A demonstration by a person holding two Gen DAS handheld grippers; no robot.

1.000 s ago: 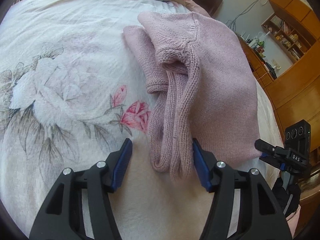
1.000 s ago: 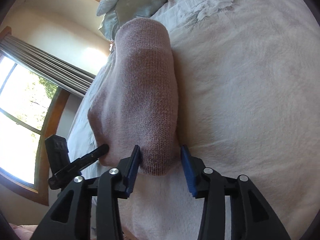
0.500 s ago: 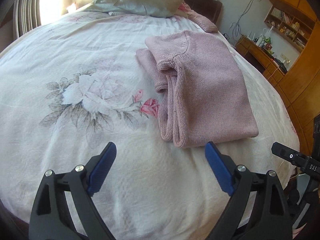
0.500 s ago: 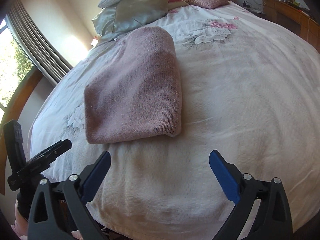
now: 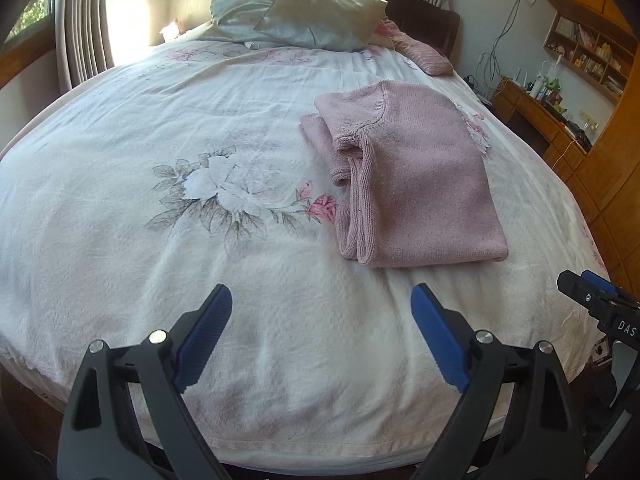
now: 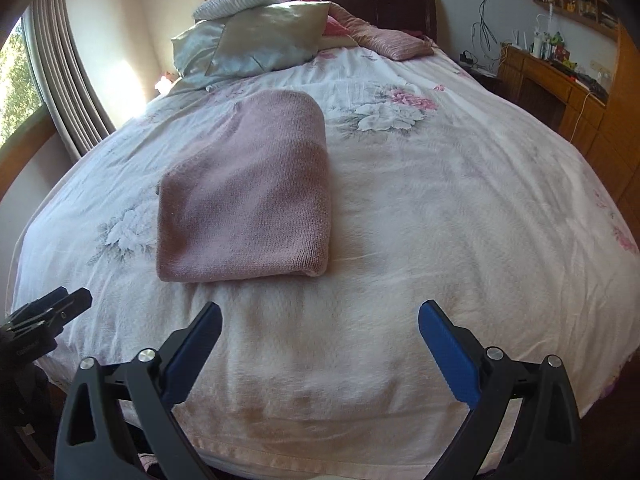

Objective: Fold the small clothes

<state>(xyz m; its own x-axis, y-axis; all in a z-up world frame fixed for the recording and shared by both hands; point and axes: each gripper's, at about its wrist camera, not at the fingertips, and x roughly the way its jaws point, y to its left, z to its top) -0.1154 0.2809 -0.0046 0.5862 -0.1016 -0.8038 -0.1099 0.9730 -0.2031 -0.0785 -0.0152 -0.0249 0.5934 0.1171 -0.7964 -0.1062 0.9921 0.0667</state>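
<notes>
On the bed w/ the white floral-print quilted cover (image 5: 120,208), a folded pink knitted sweater (image 5: 420,184) is seen right of centre in the left wrist view and left of centre in the right wrist view (image 6: 248,196). It lies flat as a compact rectangle, layered edges and a tucked sleeve showing on its left side in the left view.

The left claw (image 5: 322,336), at the bottom of its frame, is spread wide w/ nothing between the blue pads; it is held near the foot edge of the bed, apart from the sweater. The right claw (image 6: 320,352) is likewise spread wide and empty, bottom of its frame, clear of the garment. Each claw's tip is also caught at the lower edge of the other's view.

The fold is judged essentially done. For this step to be finished well, the stacked edges at the sleeve side should be checked for alignment, any bulge pressed flat w/ closed pads rather than pinched, and the bundle left undisturbed if square. If another item is to be taken, approx. the same clear patch of bedcover could be used.

Silky pale pillows (image 6: 256,44) are piled at the top of frame. Writing: "DAS" is readable on the dark device at the lower right edge of the left view (image 5: 626,326); nothing else legible.
</notes>
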